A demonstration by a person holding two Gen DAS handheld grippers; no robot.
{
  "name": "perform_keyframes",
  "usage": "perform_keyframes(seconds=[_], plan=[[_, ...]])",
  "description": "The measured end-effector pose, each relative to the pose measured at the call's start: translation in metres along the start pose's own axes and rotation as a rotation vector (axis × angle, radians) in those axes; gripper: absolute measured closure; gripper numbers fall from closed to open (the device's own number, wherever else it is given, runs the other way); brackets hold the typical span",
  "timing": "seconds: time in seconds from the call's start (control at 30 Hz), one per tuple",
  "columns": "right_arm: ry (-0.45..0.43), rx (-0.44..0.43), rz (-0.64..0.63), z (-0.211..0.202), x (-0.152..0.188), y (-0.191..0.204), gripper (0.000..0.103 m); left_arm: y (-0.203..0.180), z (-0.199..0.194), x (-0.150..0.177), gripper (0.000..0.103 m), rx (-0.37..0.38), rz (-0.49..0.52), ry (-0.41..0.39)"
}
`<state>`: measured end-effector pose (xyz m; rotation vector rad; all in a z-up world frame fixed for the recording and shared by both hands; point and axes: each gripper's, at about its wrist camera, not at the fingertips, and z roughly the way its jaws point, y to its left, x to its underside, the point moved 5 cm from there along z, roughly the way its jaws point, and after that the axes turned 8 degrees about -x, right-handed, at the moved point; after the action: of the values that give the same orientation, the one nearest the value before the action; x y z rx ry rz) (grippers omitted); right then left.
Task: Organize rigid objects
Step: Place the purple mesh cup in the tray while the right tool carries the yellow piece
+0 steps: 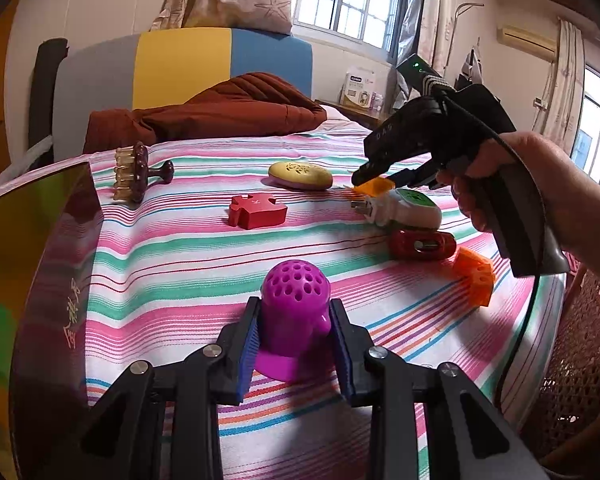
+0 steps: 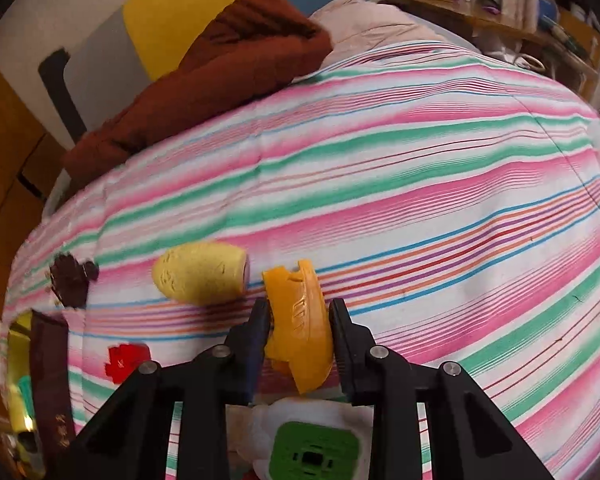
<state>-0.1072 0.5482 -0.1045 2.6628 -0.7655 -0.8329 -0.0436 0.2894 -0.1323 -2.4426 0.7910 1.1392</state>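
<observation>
The right wrist view is smeared by blur, so the dark brown wooden massage brush (image 2: 73, 280) and the red puzzle-shaped block (image 2: 126, 361) at its left show there only as rough patches, and the white plug-in device with a green face (image 2: 314, 446) is half hidden under the gripper's black frame. A dark glossy box (image 1: 56, 280) fills the left edge of the left wrist view, cut off by the frame, its contents unreadable. The left gripper (image 1: 296, 334) is clamped on a purple perforated dome-shaped plastic piece (image 1: 294, 312), whose flared base touches the striped bedsheet (image 1: 180, 280) near the camera. The right gripper (image 2: 298, 334), held in a person's hand (image 1: 540, 184), has its pads pressed on an orange curved plastic piece (image 2: 300, 316) just above the white device. A yellow oval soap-like object (image 1: 300, 175) lies far and centre. A red glossy oval object (image 1: 422, 245) and an orange ribbed plastic piece (image 1: 476, 278) sit close to the sheet's right edge. Bare sheet lies between the purple dome and the red block, and wide to the right in the right wrist view. A rust-brown quilt (image 1: 220, 116) bounds the far side.
</observation>
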Motion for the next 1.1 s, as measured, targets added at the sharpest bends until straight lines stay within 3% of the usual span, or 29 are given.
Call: perform_keyframes(seconds=[0.13, 0.23, 0.4, 0.63, 0.87, 1.1], plan=[[-0.002, 0.024, 0.024, 0.001, 0.003, -0.005, 0.073, -0.001, -0.004, -0.001, 0.071, 0.014, 0.017, 0.023], [0.004, 0.044, 0.027, -0.001, 0.009, -0.009, 0.073, 0.002, -0.019, -0.001, 0.071, 0.031, -0.024, 0.047], [-0.021, 0.065, 0.044, -0.009, 0.010, -0.019, 0.073, -0.001, -0.056, -0.005, 0.071, 0.044, 0.011, -0.035], [-0.055, 0.048, 0.070, -0.016, 0.007, -0.021, 0.073, 0.017, -0.085, -0.009, 0.071, 0.034, -0.072, -0.081], [-0.078, 0.043, 0.063, -0.019, 0.006, -0.019, 0.073, 0.054, -0.123, -0.022, 0.071, -0.025, -0.110, -0.177], [-0.111, 0.029, 0.055, -0.022, 0.003, -0.015, 0.073, 0.115, -0.142, -0.021, 0.071, -0.126, -0.203, -0.197]])
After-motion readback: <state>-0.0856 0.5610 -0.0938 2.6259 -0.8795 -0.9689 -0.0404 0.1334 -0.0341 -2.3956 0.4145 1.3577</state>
